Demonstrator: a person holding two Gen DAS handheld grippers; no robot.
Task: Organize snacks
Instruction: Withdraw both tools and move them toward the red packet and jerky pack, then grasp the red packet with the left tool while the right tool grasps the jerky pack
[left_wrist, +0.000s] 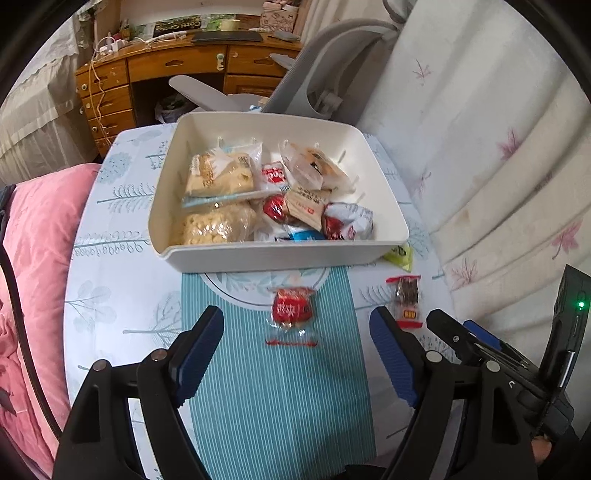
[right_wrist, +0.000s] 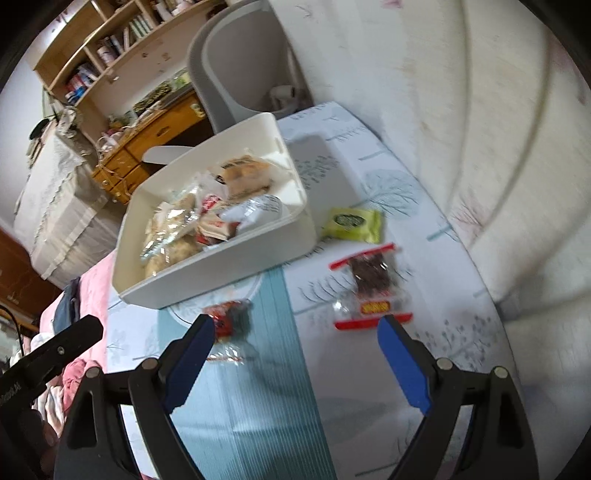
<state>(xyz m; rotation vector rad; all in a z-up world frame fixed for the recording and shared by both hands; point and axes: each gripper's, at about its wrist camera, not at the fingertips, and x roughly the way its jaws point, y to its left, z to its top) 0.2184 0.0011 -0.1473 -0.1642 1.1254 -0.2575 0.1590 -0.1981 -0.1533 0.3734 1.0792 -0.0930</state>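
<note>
A white bin (left_wrist: 258, 254) (right_wrist: 221, 269) holding several wrapped snacks stands on the round table. In front of it on the striped teal mat lies a red wrapped snack (left_wrist: 293, 308) (right_wrist: 231, 321). A clear packet with a dark snack and red ends (left_wrist: 406, 301) (right_wrist: 373, 288) lies to the right, and a yellow-green packet (left_wrist: 400, 254) (right_wrist: 352, 223) sits by the bin's right corner. My left gripper (left_wrist: 297, 325) hovers open just short of the red snack. My right gripper (right_wrist: 297, 332) is open, near the dark packet, nothing between its fingers.
A grey office chair (left_wrist: 332, 66) and a wooden desk (left_wrist: 155, 66) stand behind the table. A pink quilt (left_wrist: 40, 240) lies at the left, a white floral cover (left_wrist: 498, 129) at the right. The right gripper's body (left_wrist: 517, 369) shows in the left wrist view.
</note>
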